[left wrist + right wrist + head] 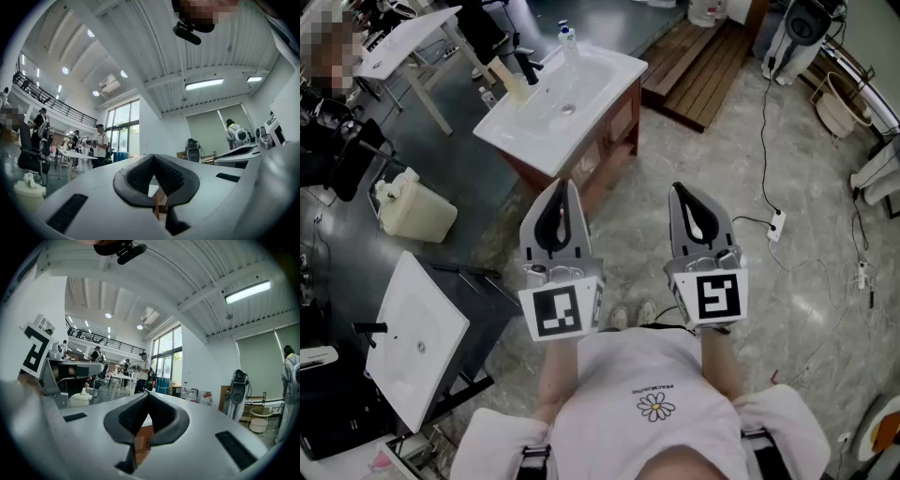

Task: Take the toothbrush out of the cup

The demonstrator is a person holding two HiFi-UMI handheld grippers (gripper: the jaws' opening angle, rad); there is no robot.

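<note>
A beige cup (515,87) stands on the left rim of the white washbasin (591,89), beside a black tap (528,67). A thin pale stick rises from the cup toward the upper left; it is too small to tell as the toothbrush. Both grippers are held level in front of the person's chest, well short of the basin. My left gripper (565,185) is shut with nothing in it, and my right gripper (679,188) is also shut and empty. In the left gripper view the left gripper (153,157) shows its pads together. The right gripper (147,394) looks the same in its own view.
The basin sits on a wooden cabinet (614,131), with a small bottle (568,39) at its back. A white canister (412,211) and a second basin (417,337) lie at the left. A wooden pallet (703,66) and a cabled power strip (776,225) are at the right.
</note>
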